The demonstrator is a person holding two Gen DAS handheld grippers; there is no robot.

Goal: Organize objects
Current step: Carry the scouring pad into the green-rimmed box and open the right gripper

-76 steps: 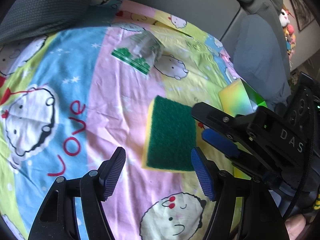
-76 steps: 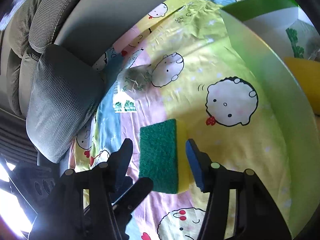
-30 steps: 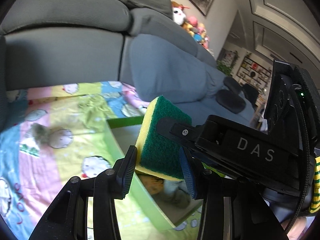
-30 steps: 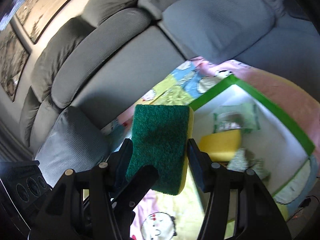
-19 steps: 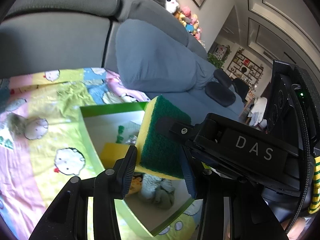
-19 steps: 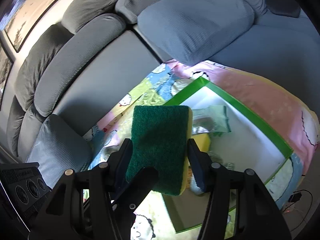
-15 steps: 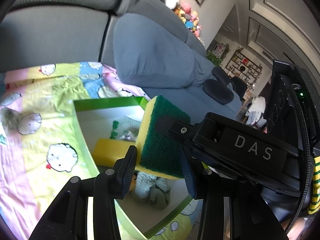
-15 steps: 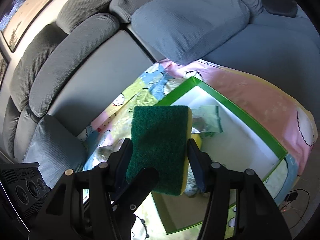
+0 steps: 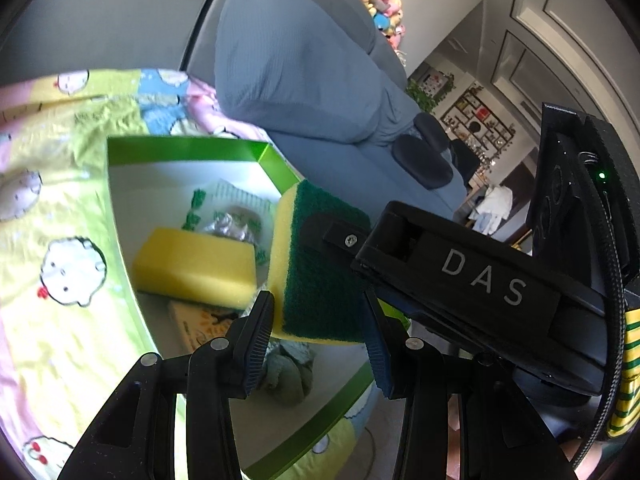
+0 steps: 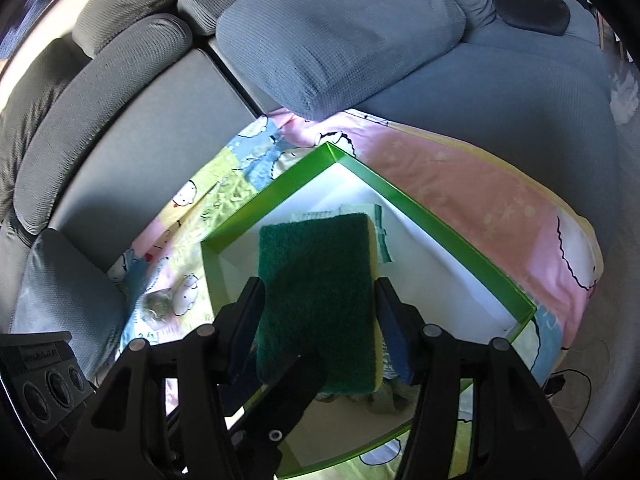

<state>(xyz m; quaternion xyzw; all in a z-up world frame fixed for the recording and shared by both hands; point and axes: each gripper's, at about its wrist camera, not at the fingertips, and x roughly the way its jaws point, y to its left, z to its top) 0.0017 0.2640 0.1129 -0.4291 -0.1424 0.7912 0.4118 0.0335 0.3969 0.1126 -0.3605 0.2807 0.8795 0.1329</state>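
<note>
A green-and-yellow scrub sponge (image 9: 316, 264) is held in the air between both grippers, above an open green box (image 9: 188, 147). My left gripper (image 9: 320, 340) is shut on the sponge's two long sides. My right gripper (image 10: 320, 320) is shut on the same sponge (image 10: 316, 296); its black body (image 9: 460, 276) crosses the left wrist view. The box (image 10: 452, 232) has a white inside. In it lie a yellow sponge (image 9: 196, 264), a green-printed packet with foil (image 9: 232, 216) and a grey-green cloth (image 9: 288, 372).
The box rests on a cartoon-print sheet (image 9: 48, 240) spread over a grey sofa (image 10: 340, 40). A clear packet (image 10: 158, 304) lies on the sheet left of the box. A grey cushion (image 10: 60, 292) stands at the far left. Floor and a cable (image 10: 572, 376) show at lower right.
Both grippers closed on the sponge, lifted it off the sheet and carried it over the green box. In the last half second it has come lower and closer to the box.
</note>
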